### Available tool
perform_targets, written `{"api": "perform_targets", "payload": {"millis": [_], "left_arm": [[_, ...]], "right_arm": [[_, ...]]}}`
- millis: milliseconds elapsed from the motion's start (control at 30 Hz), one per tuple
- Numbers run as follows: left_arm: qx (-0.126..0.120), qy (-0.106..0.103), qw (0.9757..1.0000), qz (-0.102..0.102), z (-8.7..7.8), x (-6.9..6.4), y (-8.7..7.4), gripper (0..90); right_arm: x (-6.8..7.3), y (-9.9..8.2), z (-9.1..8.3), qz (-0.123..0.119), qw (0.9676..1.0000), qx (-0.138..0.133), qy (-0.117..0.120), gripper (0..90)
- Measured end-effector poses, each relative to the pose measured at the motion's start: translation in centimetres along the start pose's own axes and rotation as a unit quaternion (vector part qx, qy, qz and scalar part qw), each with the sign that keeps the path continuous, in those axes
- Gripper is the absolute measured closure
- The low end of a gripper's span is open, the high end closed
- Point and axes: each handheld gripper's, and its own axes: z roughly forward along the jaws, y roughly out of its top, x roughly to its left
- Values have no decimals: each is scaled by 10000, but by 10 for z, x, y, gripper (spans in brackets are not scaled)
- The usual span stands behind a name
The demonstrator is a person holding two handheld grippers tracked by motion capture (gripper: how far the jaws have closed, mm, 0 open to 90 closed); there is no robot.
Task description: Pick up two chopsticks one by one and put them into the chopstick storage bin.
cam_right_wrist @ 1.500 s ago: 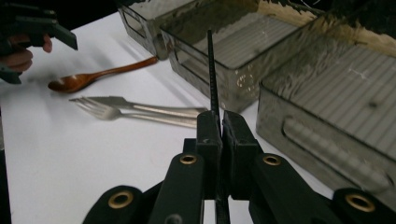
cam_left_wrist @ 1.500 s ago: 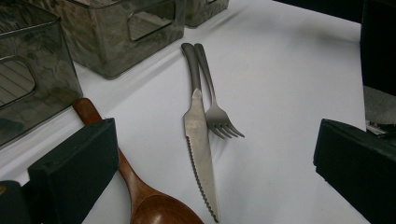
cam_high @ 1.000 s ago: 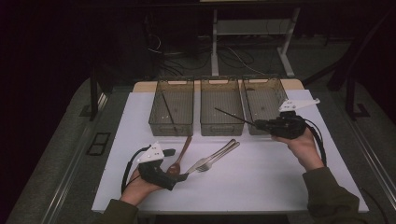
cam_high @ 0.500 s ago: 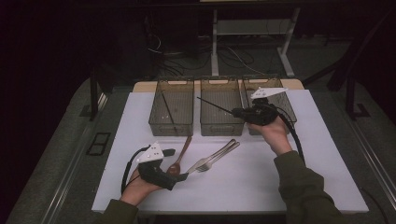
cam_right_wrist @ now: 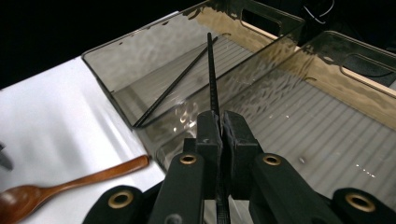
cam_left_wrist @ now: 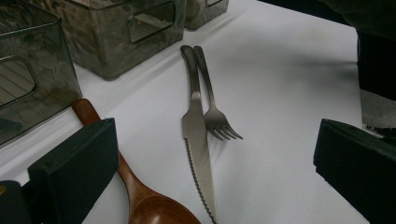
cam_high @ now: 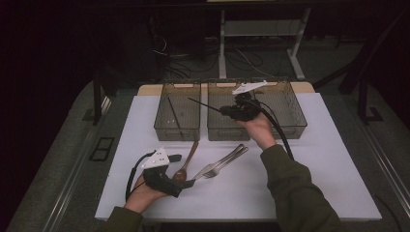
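A wooden spoon [cam_high: 186, 162] lies on the white table [cam_high: 319, 169], with a knife [cam_left_wrist: 198, 140] and fork [cam_left_wrist: 214, 112] side by side just beside it. Three clear bins stand in a row behind; the rightmost bin [cam_high: 294, 112] is well apart from the cutlery.

Right gripper [cam_high: 223, 110] is being held raised, jaws clamped tight; left gripper [cam_high: 186, 184] is being rested low, jaws spread.

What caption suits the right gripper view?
Right claw shut on a black chopstick, aimed over the bin holding its twin.
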Motion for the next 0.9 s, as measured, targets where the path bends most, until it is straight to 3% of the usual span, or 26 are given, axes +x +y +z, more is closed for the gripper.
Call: {"api": "perform_targets", "payload": {"millis": [433,900], "left_arm": [[-33,-49,10000,-23,0,0,0,0],[-104,-101,9999,-66,0,0,1,0]], "right_arm": [[20,34,58,-44,9993,341,-137,848],[29,48,115,-50,9965,725,-414,847]]}}
